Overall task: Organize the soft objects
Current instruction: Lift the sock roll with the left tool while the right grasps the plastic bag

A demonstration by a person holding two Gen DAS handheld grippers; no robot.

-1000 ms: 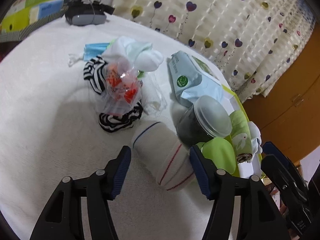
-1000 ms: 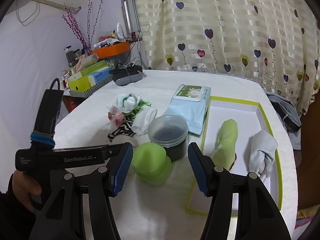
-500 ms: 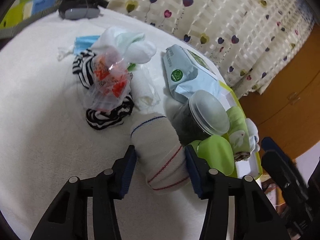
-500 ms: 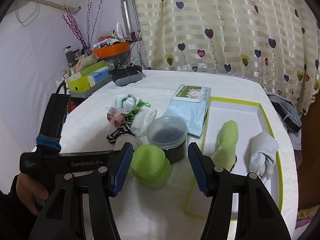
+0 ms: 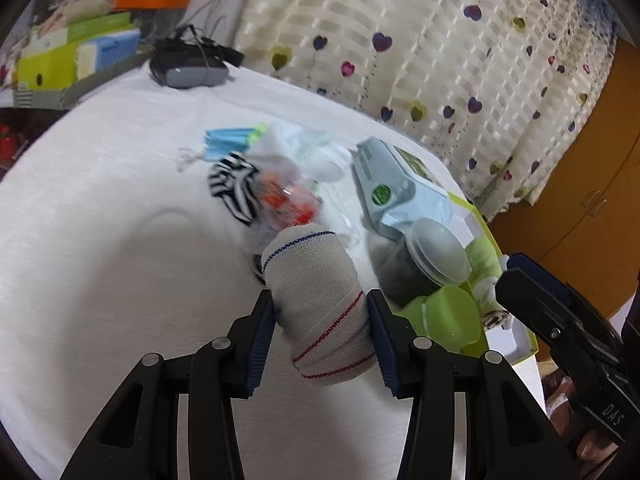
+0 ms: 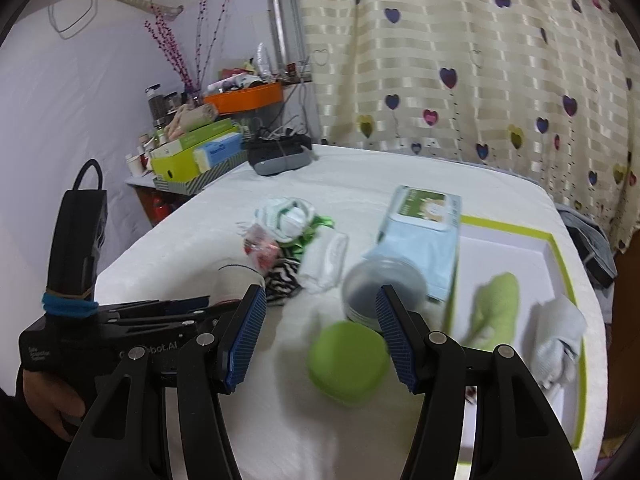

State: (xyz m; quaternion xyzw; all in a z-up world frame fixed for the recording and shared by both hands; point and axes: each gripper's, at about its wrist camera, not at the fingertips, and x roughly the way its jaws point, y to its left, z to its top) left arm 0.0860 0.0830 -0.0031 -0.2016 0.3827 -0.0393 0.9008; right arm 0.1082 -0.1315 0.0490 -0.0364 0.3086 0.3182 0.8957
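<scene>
While the left claw [image 5: 321,322] clamps one rolled white sock [image 5: 318,298] with red and blue stripes between its two blue pads, the sock stands tilted above the white desk [image 5: 100,240], its open cuff pointing away from the camera. Beyond it lies one loose pile: one black-and-white striped sock [image 5: 234,184], one clear bag with orange contents [image 5: 286,200], one white bundle [image 5: 316,152] and one blue face mask [image 5: 224,142]. Just right of the pile sit one pack of wet wipes [image 5: 400,192], one dark lidded jar [image 5: 424,260] and one green lid-shaped container [image 5: 444,320]. The right claw [image 6: 320,338] hangs open above the desk, gripping nothing, with the green container below its gap. One green-rimmed tray [image 6: 560,264] holds two items: one green sock [image 6: 494,304] and one white sock [image 6: 558,336], apart from each other.
</scene>
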